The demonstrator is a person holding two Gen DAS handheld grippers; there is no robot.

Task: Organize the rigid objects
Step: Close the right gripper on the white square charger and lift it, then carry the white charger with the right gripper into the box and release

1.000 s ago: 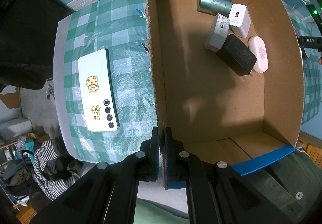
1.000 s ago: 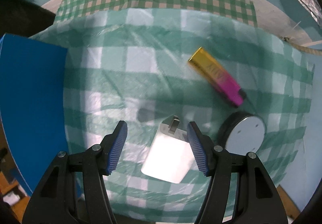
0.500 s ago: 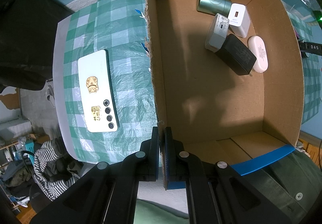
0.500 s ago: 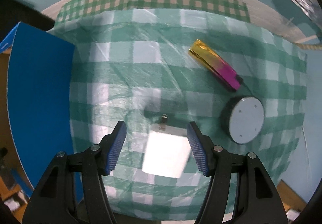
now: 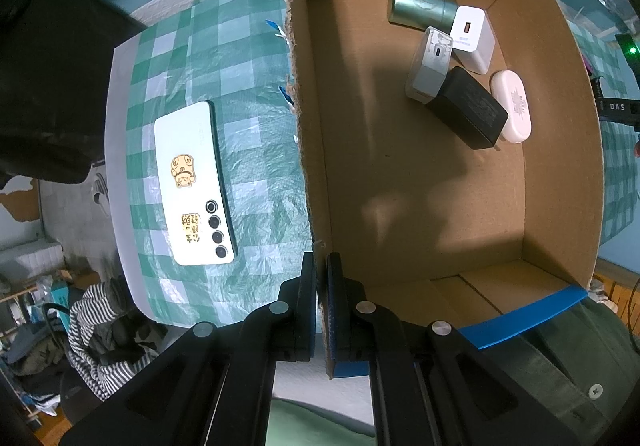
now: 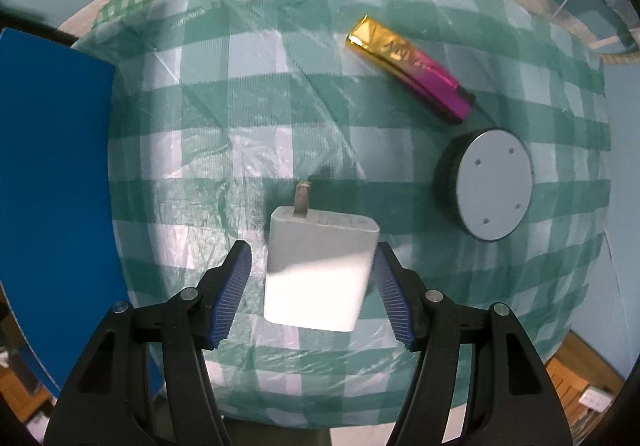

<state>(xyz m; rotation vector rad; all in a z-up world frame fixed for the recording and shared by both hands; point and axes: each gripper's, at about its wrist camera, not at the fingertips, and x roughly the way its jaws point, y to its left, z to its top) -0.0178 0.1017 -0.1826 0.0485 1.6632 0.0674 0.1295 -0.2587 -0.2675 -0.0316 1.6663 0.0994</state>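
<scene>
On the checked desk (image 6: 280,93), a white charger (image 6: 318,272) lies between the right claw's (image 6: 312,292) wide-open fingers. It looks hard, light and smooth, so pinch its flat sides. Left claw (image 5: 322,302) pinches the box (image 5: 316,205) wall.

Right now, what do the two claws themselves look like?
Both look alike: the right claw has black angular plastic arms with silver screw heads and blue ribbed pads on its fingers. The left claw has the same black frame and silver screws.

Black angular gripper arms, silver screws, ribbed blue pads (image 6: 232,298).
</scene>
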